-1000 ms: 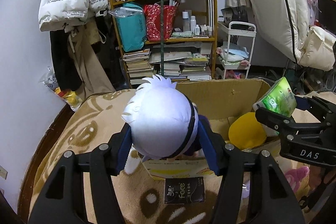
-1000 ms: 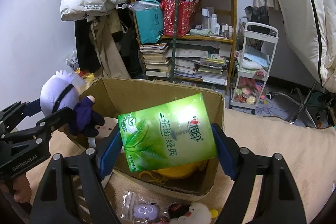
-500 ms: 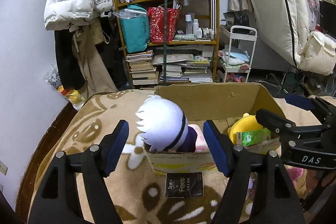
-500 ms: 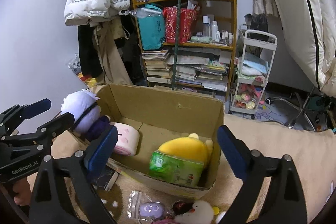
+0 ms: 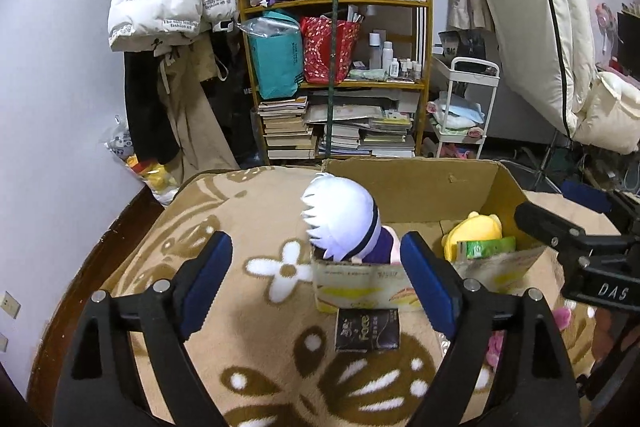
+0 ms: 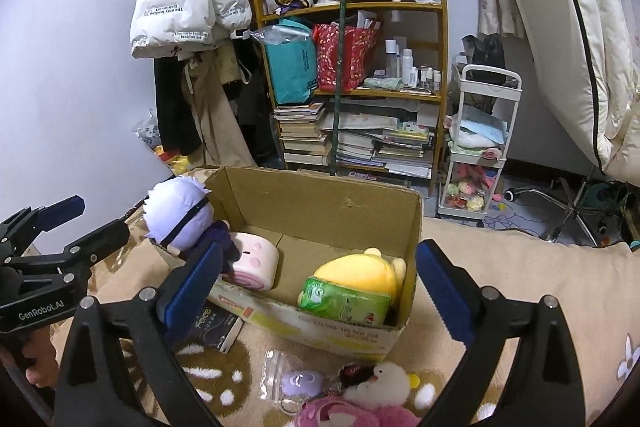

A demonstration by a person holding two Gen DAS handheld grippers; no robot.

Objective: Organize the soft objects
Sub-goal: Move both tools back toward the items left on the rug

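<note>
A: Left gripper (image 5: 316, 267) — what are the fingers doing?
B: Spreading wider, nothing between the pads. The doll (image 5: 340, 225) sits just beyond them, in the left end of the box (image 5: 420, 183), head above the rim.

A: And the right gripper (image 6: 316, 277)?
B: Its jaws are opening too, almost fully spread, grasping nothing. Past its fingers, the green pack (image 6: 344, 301) lies in the box's right corner, touching the yellow plush (image 6: 358, 267) behind it.

left claw (image 5: 316, 269) opening, empty | white-haired doll (image 5: 340, 223) in cardboard box (image 5: 420, 187)
</note>
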